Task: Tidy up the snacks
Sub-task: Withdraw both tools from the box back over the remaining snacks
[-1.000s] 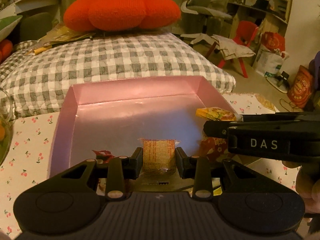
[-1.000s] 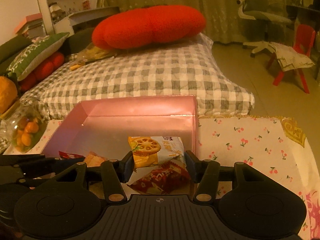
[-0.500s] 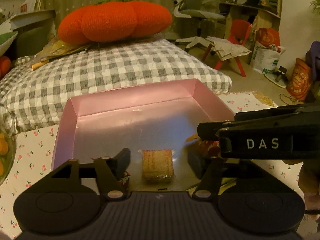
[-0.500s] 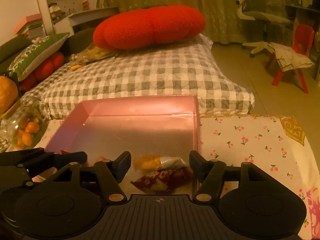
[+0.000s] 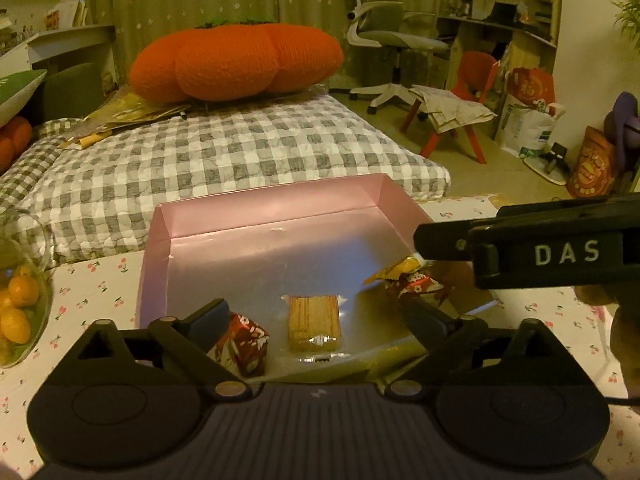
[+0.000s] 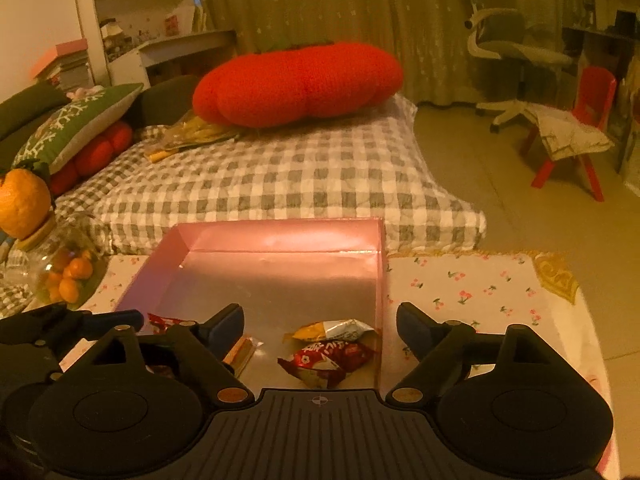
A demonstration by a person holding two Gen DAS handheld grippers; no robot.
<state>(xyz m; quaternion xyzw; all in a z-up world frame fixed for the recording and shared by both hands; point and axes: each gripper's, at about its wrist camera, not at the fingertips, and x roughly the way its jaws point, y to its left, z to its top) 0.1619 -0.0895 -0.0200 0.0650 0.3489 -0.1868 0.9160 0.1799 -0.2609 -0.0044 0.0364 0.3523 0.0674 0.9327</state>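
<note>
1. The left tool point(image 5: 316, 318) has its jaws opening, wide apart and gripping nothing; the wafer pack point(image 5: 314, 323) lies flat between them on the floor of the pink box point(image 5: 272, 216), untouched by either finger.
2. The right tool point(image 6: 320, 326) is likewise opening and empty-handed. Below it the yellow biscuit packet point(image 6: 330, 329) and the red packet point(image 6: 326, 362) lie in the box's near right corner, touching each other, close to the right wall.
3. A small red carton point(image 5: 242, 344) sits just beside the left finger, near the box's front-left.
4. Handling judgement: the wafer pack looks light, stiff and brittle under clear film; hold it across its narrow sides with gentle pressure, or it may crack.
5. The two foil packets look light, puffy and slick; pinching the crimped end seal or the middle of the body should keep them from sliding out.
6. The carton seems rigid enough to grip across opposite faces, though its lower part is hidden, so I cannot be sure.
7. The box rests on the flowered cloth point(image 6: 472, 292) of the bench.
</note>
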